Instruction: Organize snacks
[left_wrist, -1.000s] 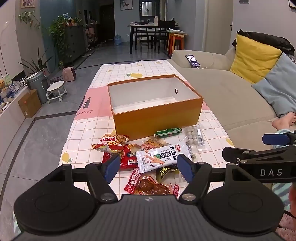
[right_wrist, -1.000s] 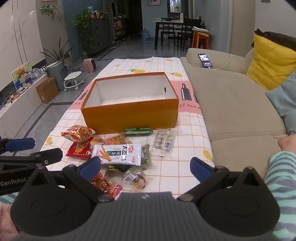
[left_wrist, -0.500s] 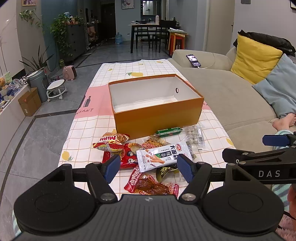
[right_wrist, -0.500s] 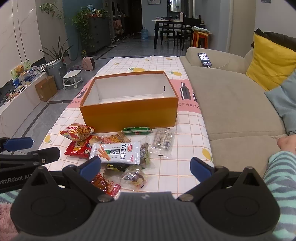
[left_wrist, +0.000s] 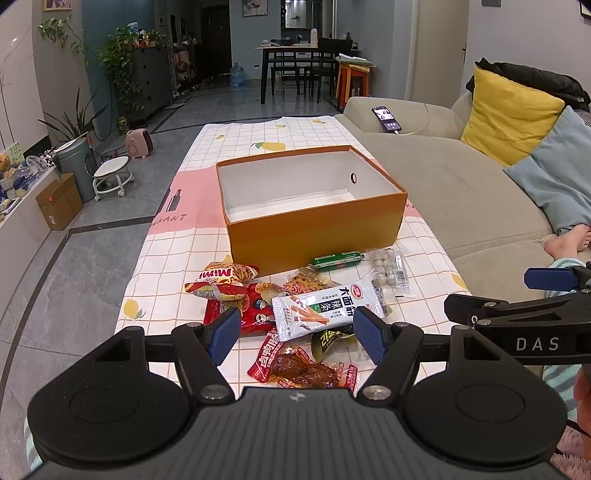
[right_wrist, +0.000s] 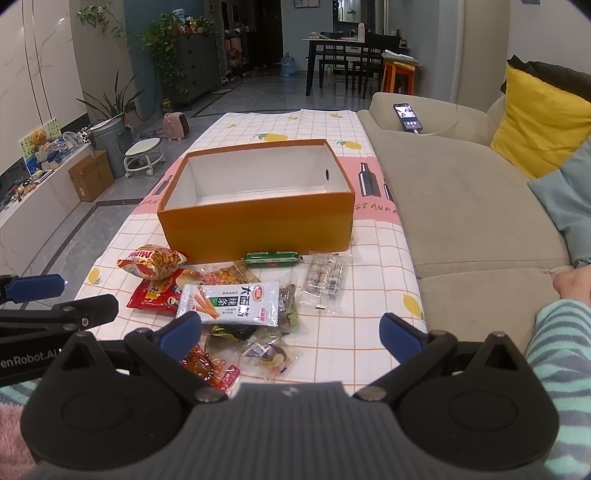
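An open orange box (left_wrist: 314, 225) (right_wrist: 258, 221) with a white, empty inside stands on the checked tablecloth. In front of it lies a pile of snack packets: a white packet with green print (left_wrist: 325, 308) (right_wrist: 231, 302), an orange Mimi bag (left_wrist: 221, 278) (right_wrist: 155, 260), a red packet (left_wrist: 251, 312) (right_wrist: 155, 295), a green sausage (left_wrist: 336, 260) (right_wrist: 271, 258), a clear bag of round balls (left_wrist: 389, 266) (right_wrist: 325, 277) and a red packet of brown pieces (left_wrist: 303, 369). My left gripper (left_wrist: 295, 332) is open above the near pile. My right gripper (right_wrist: 290, 330) is open wide, to the right of the left one.
A beige sofa (left_wrist: 461, 184) runs along the table's right side, with a phone (left_wrist: 386, 118), a yellow cushion (left_wrist: 509, 114) and a person's bare foot (left_wrist: 565, 243). Grey floor lies left of the table, with a small stool (left_wrist: 112, 177) and a cardboard box (left_wrist: 59, 201).
Both grippers have moved slightly forward toward the snacks and box. Their jaws keep the same opening. The snacks have not moved.
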